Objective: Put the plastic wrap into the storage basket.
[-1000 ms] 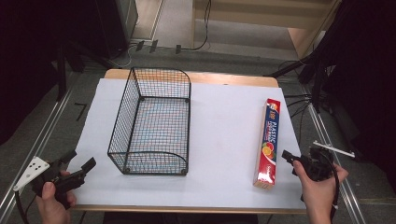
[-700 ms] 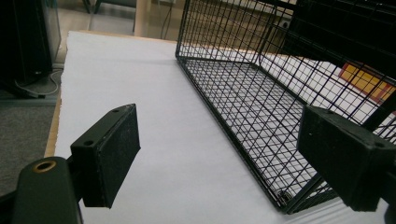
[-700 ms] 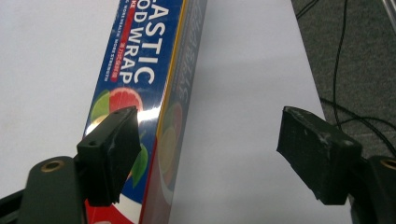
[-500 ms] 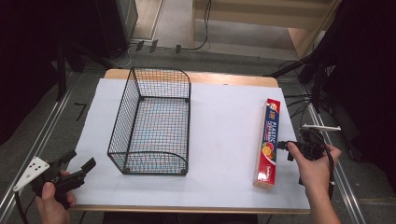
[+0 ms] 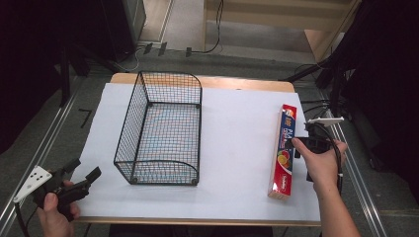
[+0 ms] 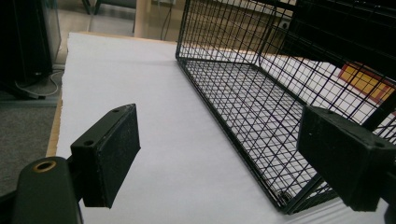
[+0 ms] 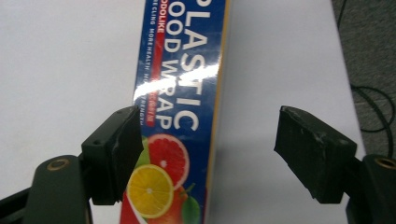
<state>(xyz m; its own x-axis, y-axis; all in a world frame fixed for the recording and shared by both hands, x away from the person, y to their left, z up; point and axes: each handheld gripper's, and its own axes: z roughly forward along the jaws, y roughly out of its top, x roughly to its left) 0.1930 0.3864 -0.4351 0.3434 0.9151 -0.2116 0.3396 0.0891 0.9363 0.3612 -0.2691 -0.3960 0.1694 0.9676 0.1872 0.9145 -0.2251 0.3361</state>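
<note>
i've got the right gripper (image 7: 205,154) spread over the plastic wrap box (image 5: 284,150) at the table's right edge, jaws straddling it for a pinch. left gripper (image 6: 233,154) spread, idle beside the wire basket (image 5: 163,128).
</note>
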